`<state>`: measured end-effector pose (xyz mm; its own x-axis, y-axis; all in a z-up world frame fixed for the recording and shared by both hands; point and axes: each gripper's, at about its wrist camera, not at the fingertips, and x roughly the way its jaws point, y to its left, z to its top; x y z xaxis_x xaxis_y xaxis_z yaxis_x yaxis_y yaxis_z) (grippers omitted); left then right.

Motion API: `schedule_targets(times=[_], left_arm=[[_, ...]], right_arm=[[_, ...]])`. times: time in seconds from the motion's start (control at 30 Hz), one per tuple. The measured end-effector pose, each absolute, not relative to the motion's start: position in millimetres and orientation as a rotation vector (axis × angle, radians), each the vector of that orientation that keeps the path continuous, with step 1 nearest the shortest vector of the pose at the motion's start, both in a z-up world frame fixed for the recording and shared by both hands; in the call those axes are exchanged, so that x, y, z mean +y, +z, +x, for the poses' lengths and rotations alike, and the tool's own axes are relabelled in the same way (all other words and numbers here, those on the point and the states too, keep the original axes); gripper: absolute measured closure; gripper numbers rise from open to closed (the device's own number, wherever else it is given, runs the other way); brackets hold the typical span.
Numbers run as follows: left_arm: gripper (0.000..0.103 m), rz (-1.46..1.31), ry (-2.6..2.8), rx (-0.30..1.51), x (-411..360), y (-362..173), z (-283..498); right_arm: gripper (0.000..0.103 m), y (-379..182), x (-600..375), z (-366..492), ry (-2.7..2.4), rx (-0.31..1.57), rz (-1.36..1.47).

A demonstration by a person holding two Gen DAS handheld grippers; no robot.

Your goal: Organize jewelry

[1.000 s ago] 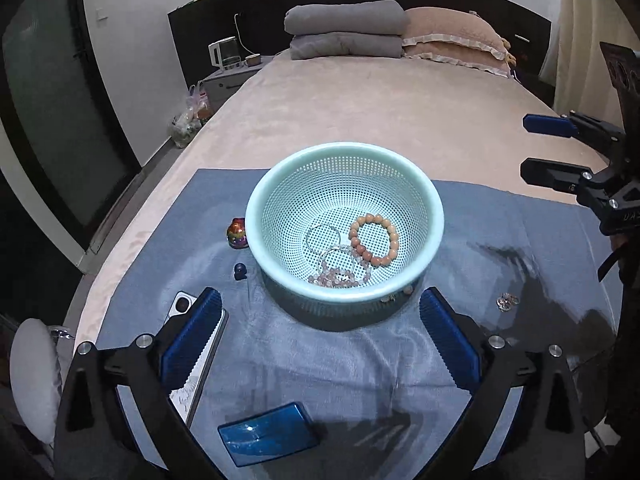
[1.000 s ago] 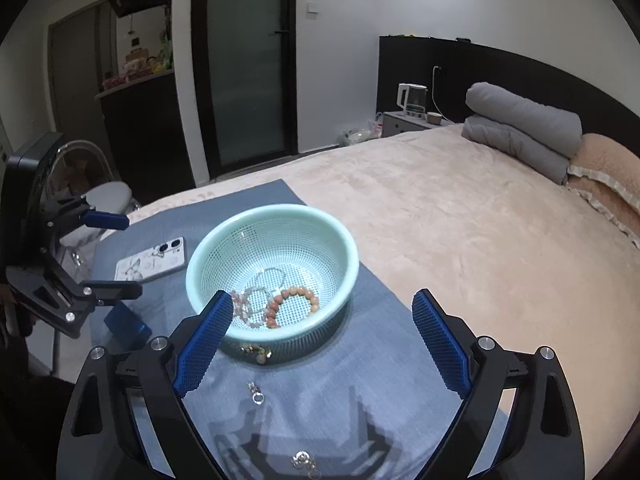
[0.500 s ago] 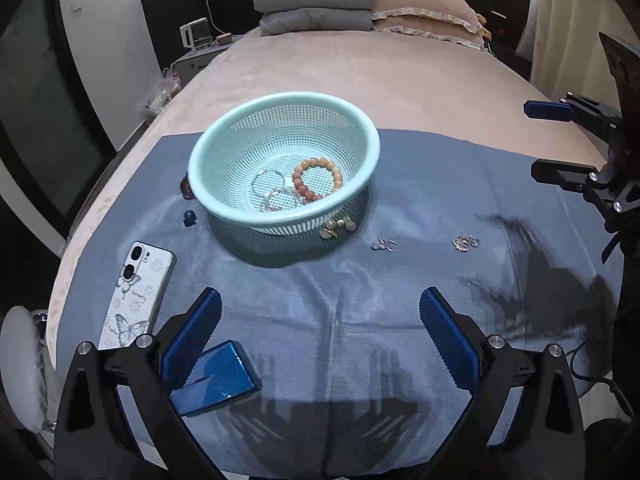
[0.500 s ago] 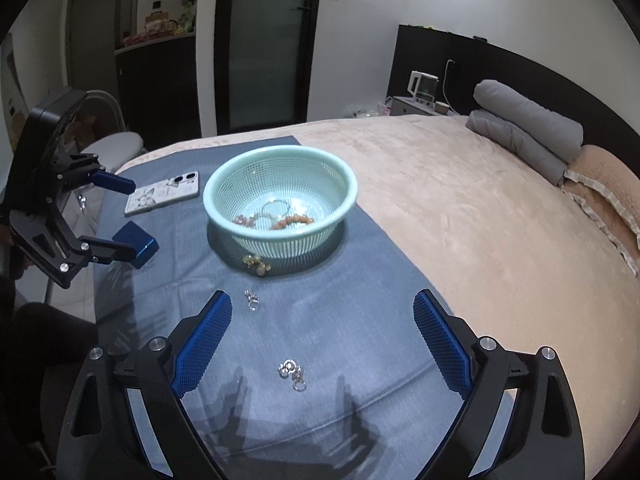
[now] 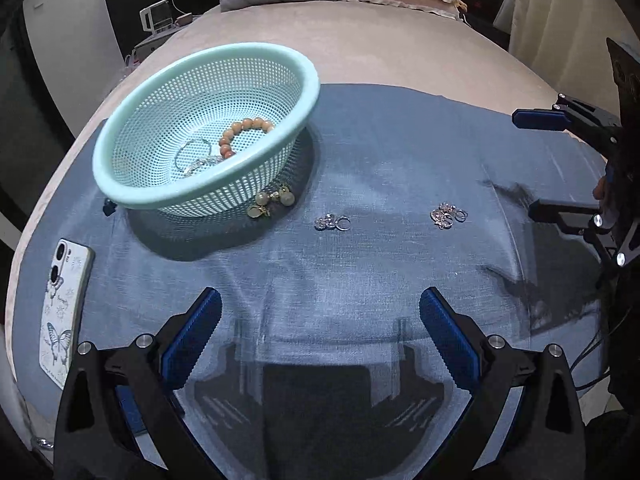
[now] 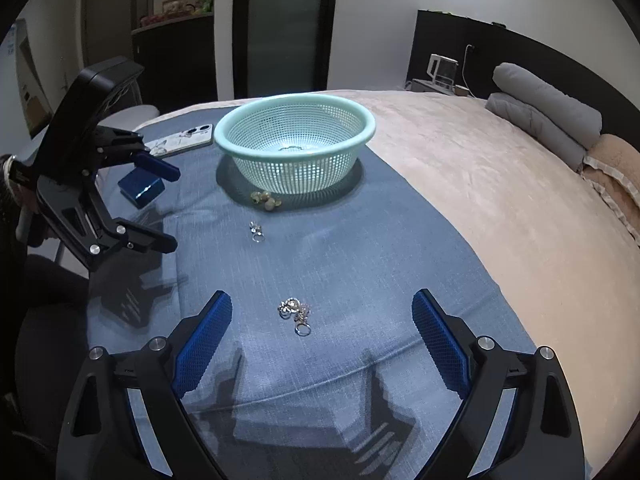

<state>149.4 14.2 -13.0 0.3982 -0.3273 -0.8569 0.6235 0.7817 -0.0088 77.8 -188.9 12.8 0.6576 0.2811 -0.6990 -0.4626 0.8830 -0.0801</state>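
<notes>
Left wrist view: looks down past own jaws at bed point(image 5: 380, 36), basket point(image 5: 208, 136) ahead-left. Right wrist view: lower, basket point(image 6: 294, 142) far ahead. Both share blue cloth point(image 5: 320, 272).

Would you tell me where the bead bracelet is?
The bead bracelet lies inside the mint basket, beside silver bangles, left in the left wrist view.

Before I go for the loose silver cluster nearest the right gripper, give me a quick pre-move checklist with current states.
1. Right gripper open and empty: ok.
2. Silver cluster lies ahead of the fingertips, roughly centred between them: ok.
3. Left gripper open, empty, clear of the target: ok.
4. Mint basket upright on the blue cloth, open to receive: ok.
5. Path to the basket: small silver piece and pale bead earrings lie on the way; lift over them: not ok.
6. Whether the cluster's pieces are linked: cannot tell.
</notes>
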Motion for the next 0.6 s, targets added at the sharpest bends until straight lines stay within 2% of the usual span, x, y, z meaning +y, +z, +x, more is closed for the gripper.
schedule_targets(times=[0.03,0.07,0.13,0.2,0.33,0.43,0.5,0.6], left_arm=[[0.01,0.325,-0.63,1.006,12.0,-16.0,152.1],[0.013,0.314,-0.637,1.017,10.0,-19.1,155.0],[0.017,0.301,-0.637,1.033,7.0,-24.4,161.9],[0.024,0.284,-0.636,1.041,5.3,-28.3,169.2],[0.028,0.26,-0.613,1.028,2.2,-30.3,180.8],[0.031,0.264,-0.603,0.998,-2.5,-30.3,183.8],[0.044,0.278,-0.61,0.995,-10.1,-33.0,184.3],[0.058,0.297,-0.622,0.998,-18.1,-40.2,184.4]], right_arm=[[0.018,7.5,-188.0,78.6,0.437,0.746,-0.262],[0.028,1.5,-185.9,79.3,0.452,0.756,-0.27],[0.037,-9.6,-182.2,83.1,0.462,0.785,-0.293],[0.038,-19.3,-182.5,88.0,0.462,0.809,-0.292],[0.065,-35.0,-186.9,95.5,0.466,0.85,-0.256],[0.068,-41.9,-186.7,98.2,0.461,0.861,-0.249],[0.073,-41.9,-185.0,99.1,0.465,0.862,-0.249],[0.086,-44.2,-180.5,100.4,0.474,0.873,-0.267]])
